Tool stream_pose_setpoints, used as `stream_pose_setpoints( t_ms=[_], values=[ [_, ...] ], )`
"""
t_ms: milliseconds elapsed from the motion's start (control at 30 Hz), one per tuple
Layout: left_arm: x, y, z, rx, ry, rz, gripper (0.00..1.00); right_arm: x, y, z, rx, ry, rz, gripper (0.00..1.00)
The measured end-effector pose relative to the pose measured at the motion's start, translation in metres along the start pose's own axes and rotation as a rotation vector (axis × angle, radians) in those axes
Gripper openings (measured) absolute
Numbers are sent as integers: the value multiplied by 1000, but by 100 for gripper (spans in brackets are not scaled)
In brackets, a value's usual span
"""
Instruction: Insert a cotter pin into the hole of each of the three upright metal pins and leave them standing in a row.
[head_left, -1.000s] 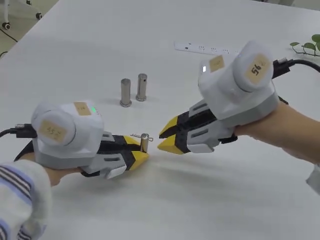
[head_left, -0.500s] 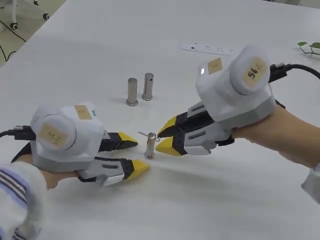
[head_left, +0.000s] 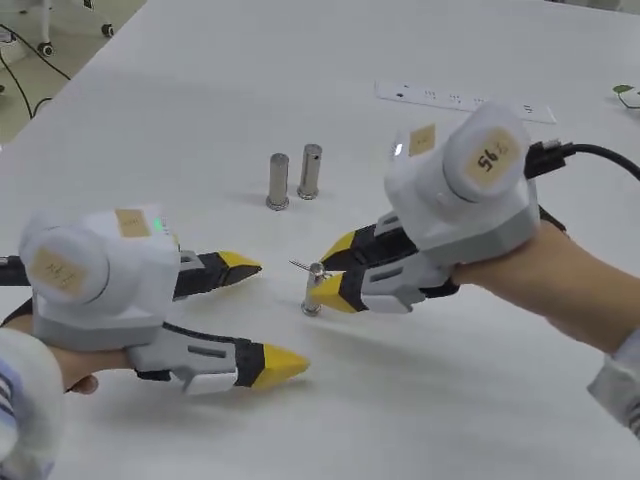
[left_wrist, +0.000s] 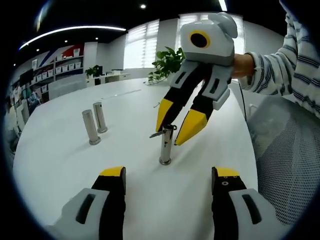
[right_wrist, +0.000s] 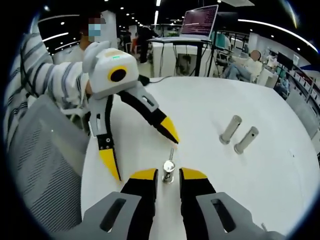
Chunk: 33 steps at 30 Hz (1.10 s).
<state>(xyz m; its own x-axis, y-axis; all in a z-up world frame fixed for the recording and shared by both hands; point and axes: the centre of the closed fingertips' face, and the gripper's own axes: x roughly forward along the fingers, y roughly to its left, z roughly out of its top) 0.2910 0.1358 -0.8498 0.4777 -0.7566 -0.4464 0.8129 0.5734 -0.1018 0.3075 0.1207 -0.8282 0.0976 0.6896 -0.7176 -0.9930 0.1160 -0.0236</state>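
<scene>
The left tool (head_left: 272, 315) has released the pin (head_left: 314, 290) and gapes wide. The right tool (head_left: 328, 272) sits narrow around it, grip unclear; its cotter pin (head_left: 300, 266) is in.

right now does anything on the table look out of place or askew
Nothing is tipped or damaged. The one oddity: the metal pin carrying the cotter pin stands alone between the right gripper's jaws, apart from the other two pins, which stand side by side farther back, so the three do not form a row.

White table (head_left: 200, 80) holds two upright pins (head_left: 278, 180), a third pin (head_left: 313, 298), a power strip (head_left: 465, 101).
</scene>
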Motion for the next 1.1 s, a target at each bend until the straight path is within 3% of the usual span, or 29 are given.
stream_pose_setpoints(
  t_ms=[133, 467, 533, 900, 1100],
  values=[
    [-2, 6, -2, -16, 1, 34, 85, 3, -5, -4, 0, 19, -33, 18],
    [-10, 10, -6, -65, -17, 65, 96, 8, -3, -7, 24, 27, -39, 16],
    [-13, 16, -8, -58, -8, 106, 99, 8, -3, -7, 20, 30, -40, 16],
    [-20, 21, -6, -55, -25, 159, 99, 11, -8, -9, 37, 31, -62, 13],
    [-22, 18, -7, -55, -16, 159, 99, 13, -6, -7, 63, 5, -55, 12]
  ],
)
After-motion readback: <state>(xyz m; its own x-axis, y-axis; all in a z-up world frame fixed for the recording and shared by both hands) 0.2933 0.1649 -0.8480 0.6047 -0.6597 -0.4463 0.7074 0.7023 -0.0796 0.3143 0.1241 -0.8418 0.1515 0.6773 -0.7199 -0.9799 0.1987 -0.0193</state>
